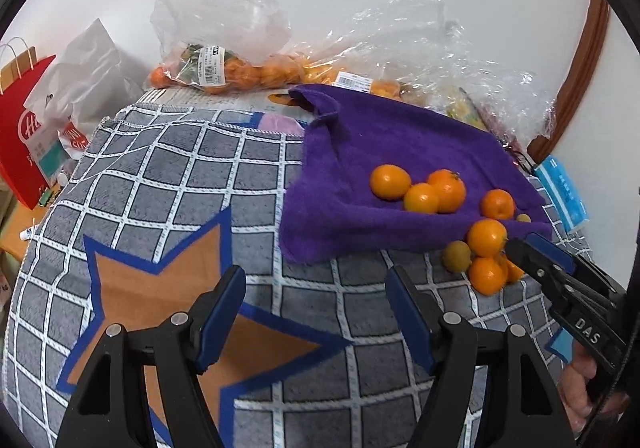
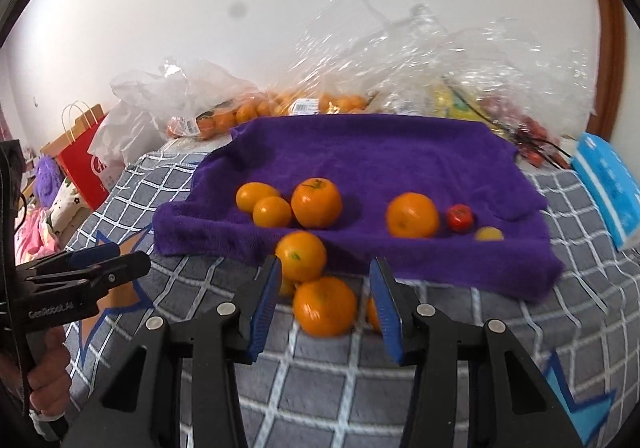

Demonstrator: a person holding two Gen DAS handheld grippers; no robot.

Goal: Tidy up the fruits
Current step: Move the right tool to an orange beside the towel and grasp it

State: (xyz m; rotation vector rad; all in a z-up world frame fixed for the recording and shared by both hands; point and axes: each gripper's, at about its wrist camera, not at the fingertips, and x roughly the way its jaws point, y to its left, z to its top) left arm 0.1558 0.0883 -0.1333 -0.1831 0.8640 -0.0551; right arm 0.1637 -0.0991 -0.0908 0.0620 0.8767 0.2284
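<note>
A purple towel lies on the checked grey cloth, also in the left wrist view. Several oranges rest on it, with a small red fruit and a small yellow fruit. More oranges and a greenish fruit sit at its front edge. My right gripper is open, its jaws either side of the near orange without touching. My left gripper is open and empty over the cloth. The right gripper also shows in the left wrist view.
Clear plastic bags with oranges and other produce lie behind the towel against the wall. A blue packet lies at the right. A red paper bag stands beyond the cloth's left edge.
</note>
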